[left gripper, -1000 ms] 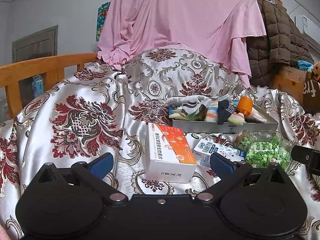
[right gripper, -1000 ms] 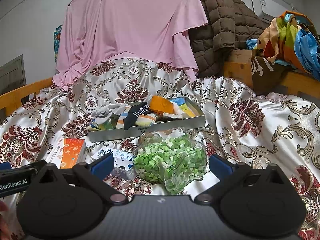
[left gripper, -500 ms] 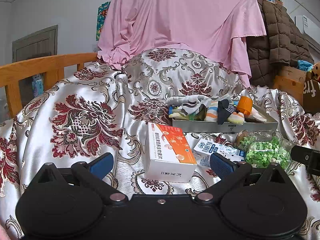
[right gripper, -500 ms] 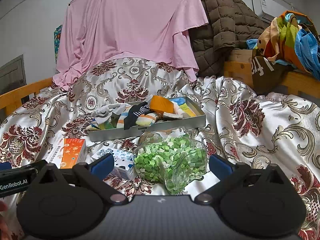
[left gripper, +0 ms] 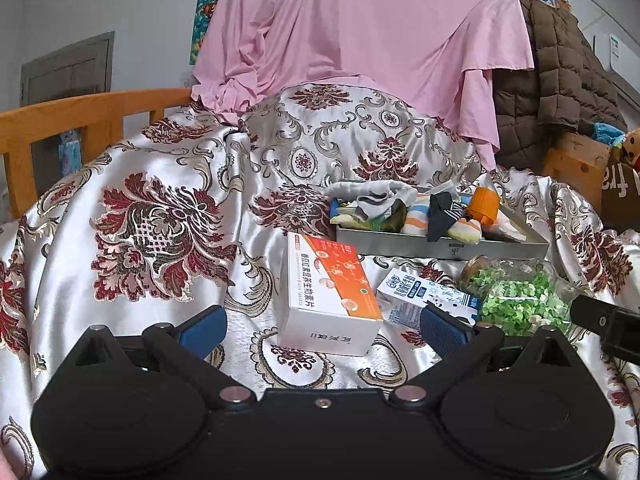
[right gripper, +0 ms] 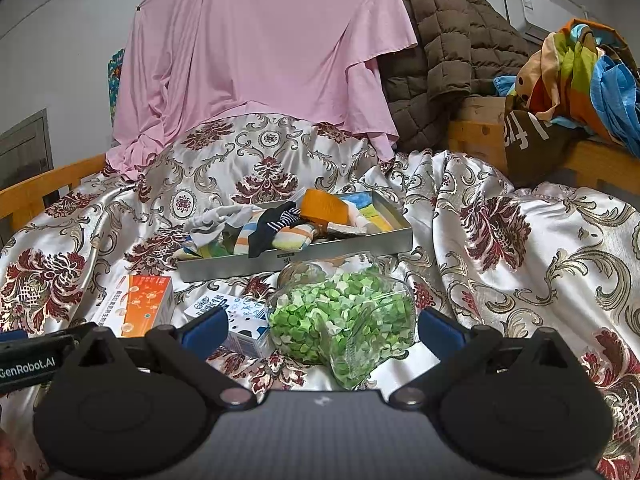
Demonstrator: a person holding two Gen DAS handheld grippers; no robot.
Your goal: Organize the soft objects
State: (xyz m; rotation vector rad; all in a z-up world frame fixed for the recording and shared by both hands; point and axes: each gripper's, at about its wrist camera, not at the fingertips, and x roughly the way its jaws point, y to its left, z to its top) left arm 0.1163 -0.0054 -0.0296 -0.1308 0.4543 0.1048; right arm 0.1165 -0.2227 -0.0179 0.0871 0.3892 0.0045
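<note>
Both claws stand wide open and hold nothing: the left claw (left gripper: pixel 322 326) is before the orange medicine box (left gripper: pixel 328 294), the right claw (right gripper: pixel 322 330) before the clear bag of green pieces (right gripper: pixel 344 316). Behind the bag, on the bed cover (right gripper: pixel 520 264), lies the metal tray (right gripper: pixel 296 262) with the socks. The striped sock (right gripper: pixel 290 236) looks light, limp and not fragile; I would pinch it at a raised fold, for it will sag. A dark sock (right gripper: pixel 276 222) lies across it, a grey one (right gripper: pixel 216 220) is at the tray's left end.
</note>
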